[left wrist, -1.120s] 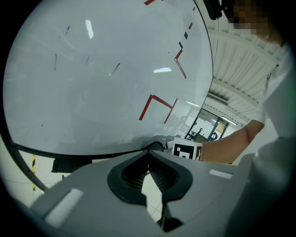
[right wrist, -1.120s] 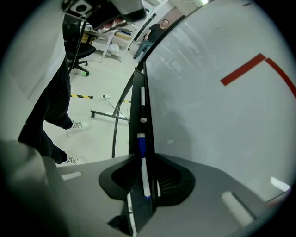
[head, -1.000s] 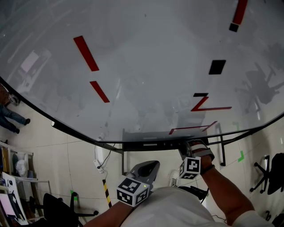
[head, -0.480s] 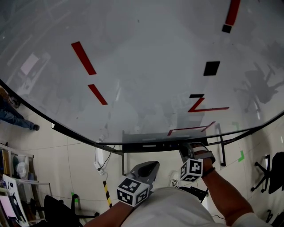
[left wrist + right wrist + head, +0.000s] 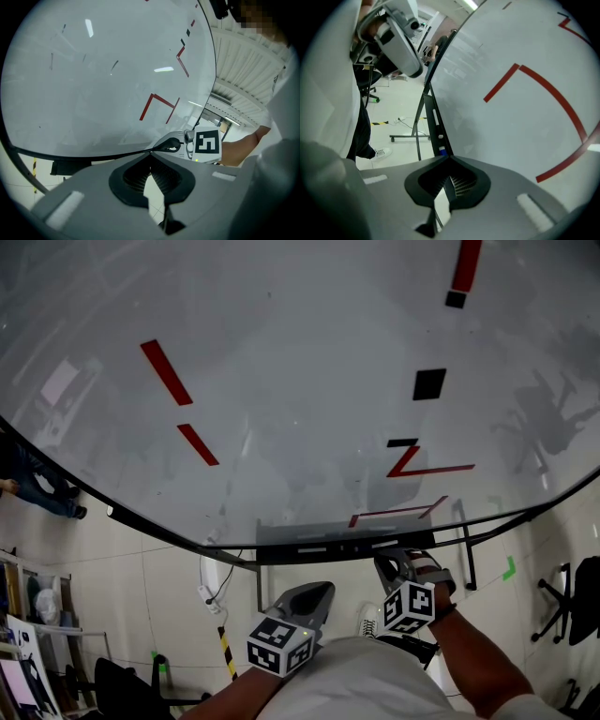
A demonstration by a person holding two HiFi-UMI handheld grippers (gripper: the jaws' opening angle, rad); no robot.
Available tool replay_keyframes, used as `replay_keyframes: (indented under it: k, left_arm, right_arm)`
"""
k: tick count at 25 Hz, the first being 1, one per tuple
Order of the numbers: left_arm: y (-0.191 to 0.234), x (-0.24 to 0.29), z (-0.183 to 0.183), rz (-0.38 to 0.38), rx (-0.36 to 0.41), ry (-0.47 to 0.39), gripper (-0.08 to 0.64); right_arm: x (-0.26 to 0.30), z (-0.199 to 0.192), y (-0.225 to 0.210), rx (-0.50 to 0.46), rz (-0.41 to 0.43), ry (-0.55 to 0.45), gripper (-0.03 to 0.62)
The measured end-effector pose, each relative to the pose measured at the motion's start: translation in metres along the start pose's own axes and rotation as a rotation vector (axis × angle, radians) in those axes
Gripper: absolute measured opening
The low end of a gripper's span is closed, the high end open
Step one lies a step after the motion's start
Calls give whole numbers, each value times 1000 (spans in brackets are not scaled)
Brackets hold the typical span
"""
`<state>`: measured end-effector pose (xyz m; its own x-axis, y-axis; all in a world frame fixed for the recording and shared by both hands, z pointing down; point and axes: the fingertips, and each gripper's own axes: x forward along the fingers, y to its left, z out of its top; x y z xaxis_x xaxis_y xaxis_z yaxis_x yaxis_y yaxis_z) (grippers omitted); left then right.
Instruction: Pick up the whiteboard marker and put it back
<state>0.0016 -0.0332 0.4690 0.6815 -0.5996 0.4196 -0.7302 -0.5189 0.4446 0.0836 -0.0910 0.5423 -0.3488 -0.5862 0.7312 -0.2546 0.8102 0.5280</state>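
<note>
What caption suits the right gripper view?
Right gripper, jaws shut and empty, aimed at the marker tray along the red-lined whiteboard.

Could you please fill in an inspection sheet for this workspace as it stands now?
Surface: whiteboard with red strips and black squares; a tray along its lower edge.
Job's things: what looks like a marker with a blue end lies in the tray, not held.
Clutter: nothing seen.
Grippers: left gripper has jaws together, nothing between, held back near the body; right gripper has jaws together, nothing between, close to the tray.
Cables: white cable on the floor under the board.
Surroundings: striped floor tape, office chair, a person's legs at the left edge.
</note>
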Motion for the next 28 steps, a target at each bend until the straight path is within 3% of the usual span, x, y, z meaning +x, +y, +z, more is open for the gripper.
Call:
replay_keyframes:
  k: [14, 21, 28]
  left_arm:
    - [-5, -1, -1, -4, 9, 1, 17]
    - [-8, -3, 2, -11, 34, -6, 17]
    - [-3, -5, 9, -1, 55, -21, 17]
  right_arm:
    - [-40, 20, -2, 240, 32, -110, 2]
    - [-51, 27, 6, 266, 40, -146, 2]
    - [-60, 33, 5, 384, 64, -183, 2]
